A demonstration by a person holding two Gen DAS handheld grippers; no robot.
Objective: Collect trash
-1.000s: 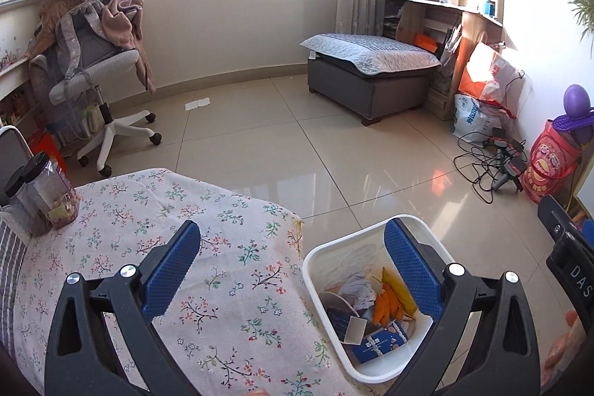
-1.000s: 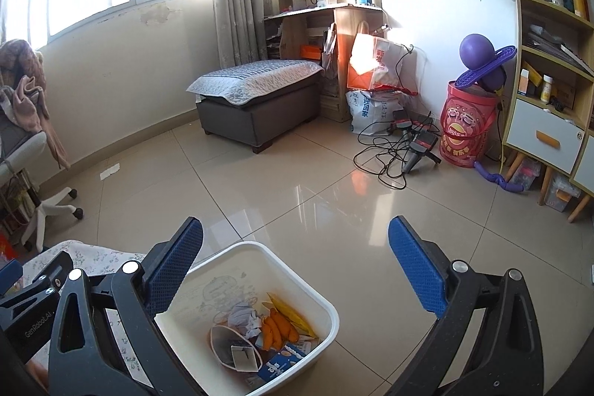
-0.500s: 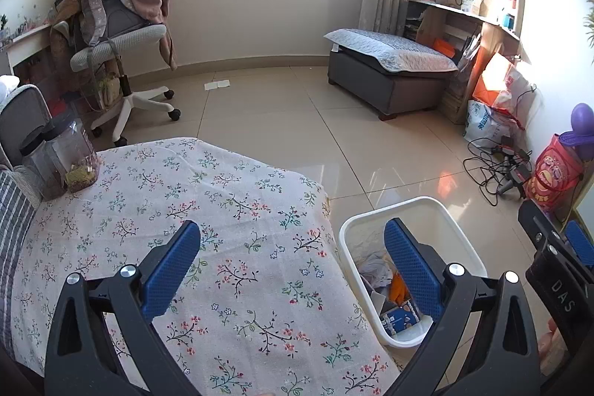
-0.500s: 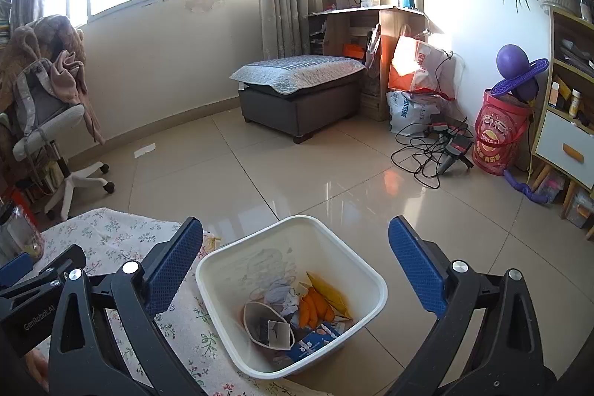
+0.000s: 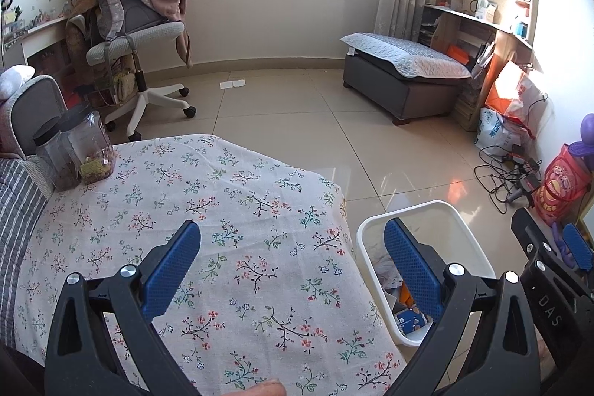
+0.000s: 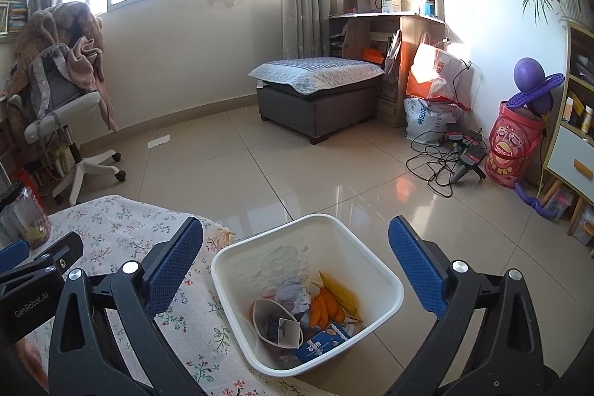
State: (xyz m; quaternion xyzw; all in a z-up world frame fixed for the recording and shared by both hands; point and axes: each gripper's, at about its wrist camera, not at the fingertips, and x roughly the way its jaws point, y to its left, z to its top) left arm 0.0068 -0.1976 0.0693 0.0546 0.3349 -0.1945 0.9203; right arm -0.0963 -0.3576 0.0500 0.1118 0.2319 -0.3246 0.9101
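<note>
1. Nearest the lens, the left gripper (image 5: 293, 270) hangs released over the floral tablecloth (image 5: 222, 210), its blue pads spread wide with nothing between them. I judge it hovers here because no loose scrap shows on the cloth below it.

2. The right gripper (image 6: 297, 266) is likewise released and empty, its jaws framing the white bin (image 6: 389, 288) from above, as if poised over the drop point.

3. The bin stands on the floor tiles just beside the table's edge, at about 4 o'clock from the left gripper and near 6 o'clock in the right wrist view. That spot keeps it within reach of both claws.

4. Inside the bin lies the collected trash (image 6: 319, 314): crumpled paper, orange peel-like pieces, a paper cup on its side and a blue carton, heaped at the bottom. From this I judge the table portion of the task largely done.

5. Farther out at 10 o'clock in the left view, 2 lidded plastic jars (image 5: 81, 151) stand upright at the cloth's far corner; they look like stored food, not rubbish.

6. Beyond, at 12 o'clock, a white paper scrap (image 5: 232, 84) lies on the floor tiles near the wall, well apart from the bin, possibly the last candidate.

7. Farthest, an office chair (image 5: 137, 36) draped with clothes sits at 11 o'clock and a grey ottoman (image 5: 401, 77) at 1 o'clock.
</note>
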